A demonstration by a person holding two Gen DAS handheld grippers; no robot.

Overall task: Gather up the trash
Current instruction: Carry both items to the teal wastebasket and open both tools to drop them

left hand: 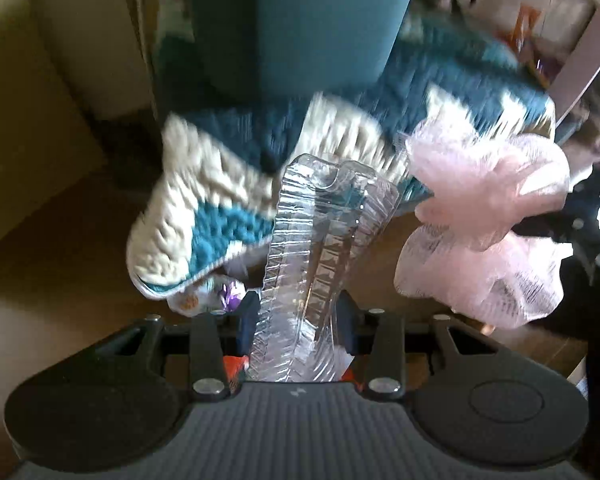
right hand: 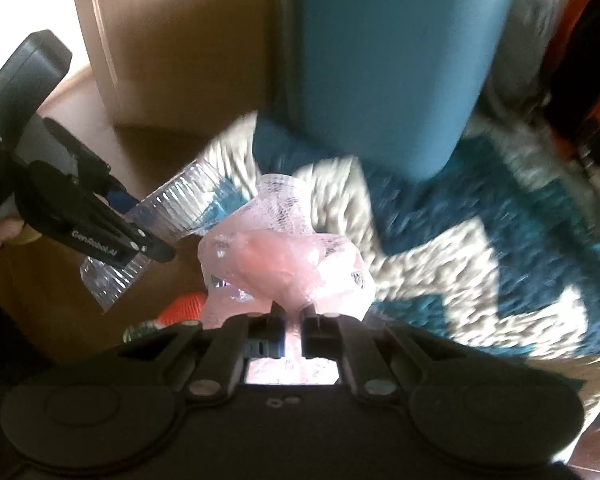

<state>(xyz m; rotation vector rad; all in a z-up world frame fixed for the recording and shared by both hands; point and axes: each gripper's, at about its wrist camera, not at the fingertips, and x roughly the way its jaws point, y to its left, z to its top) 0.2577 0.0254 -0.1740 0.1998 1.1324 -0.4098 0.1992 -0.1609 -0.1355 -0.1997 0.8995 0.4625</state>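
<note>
Rug comes first in size: a shaggy teal-and-cream patterned rug (right hand: 480,248) fills the floor below both cameras, with a tall smooth teal upright object (right hand: 384,60) standing on it and a tan cardboard box (right hand: 172,40) beside that. Both pieces of trash hang in the air above this floor, each in its own tool. The left gripper (left hand: 298,320) has its jaws part-way open, pressed against the two sides of a crumpled clear ribbed plastic container (left hand: 324,248), which sticks up and forward from between the fingers; the right wrist view shows the same container (right hand: 168,216) clamped in that gripper (right hand: 148,240). The right gripper (right hand: 292,320) is almost fully closed, pinching a wad of pale pink mesh netting (right hand: 284,248), whose loose folds billow out past the fingertips. The step in hand looks like carrying both items to wherever trash is gathered; no bin is visible. Doing it well probably means holding the squeeze on the springy plastic steady so it does not slip sideways, and keeping the soft netting from snagging the other tool. A small orange object (right hand: 184,306) and a purple-and-white wrapper (left hand: 220,294) lie below, likely next.
</note>
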